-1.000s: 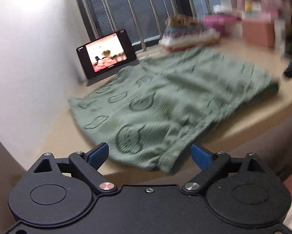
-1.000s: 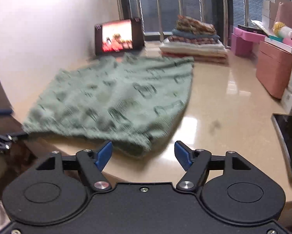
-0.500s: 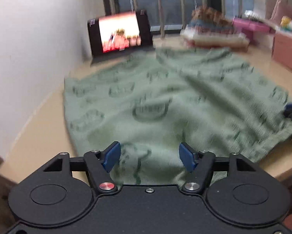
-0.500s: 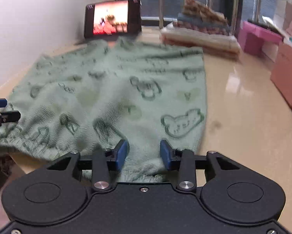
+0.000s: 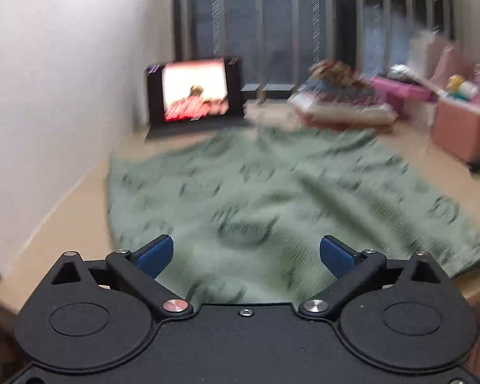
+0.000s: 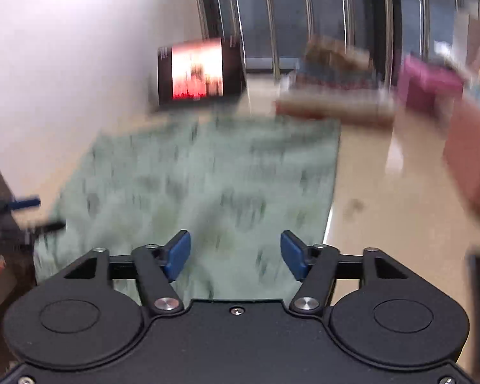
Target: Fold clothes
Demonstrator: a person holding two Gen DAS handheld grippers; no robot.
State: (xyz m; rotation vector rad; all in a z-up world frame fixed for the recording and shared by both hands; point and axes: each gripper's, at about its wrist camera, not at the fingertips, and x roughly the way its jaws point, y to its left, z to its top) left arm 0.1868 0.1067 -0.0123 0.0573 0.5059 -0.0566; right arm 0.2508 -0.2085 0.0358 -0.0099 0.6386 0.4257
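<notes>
A green cloth [image 5: 272, 198] with a darker bear pattern lies spread flat on the beige table [image 5: 63, 224], its near edge at the table's front. My left gripper [image 5: 245, 256] hovers open over the cloth's near-left part, its blue pads wide apart and gripping nothing. My right gripper [image 6: 235, 254] is open over the near-right part of the green cloth [image 6: 207, 185], close to its right edge. The left gripper [image 6: 12, 220] shows blurred at the left border of the right wrist view. Both views are motion-blurred.
A lit tablet [image 5: 195, 91] leans against the wall at the back left. A stack of folded clothes [image 5: 339, 102] sits behind the cloth by the window. Pink boxes [image 5: 460, 131] stand at the right. Bare tabletop [image 6: 384, 198] lies right of the cloth.
Both grippers had narrowed over the cloth's near edge half a second ago and now stand wider open. Both cameras have shifted and tilted up, blurring the scene. The cloth lies much as before.
</notes>
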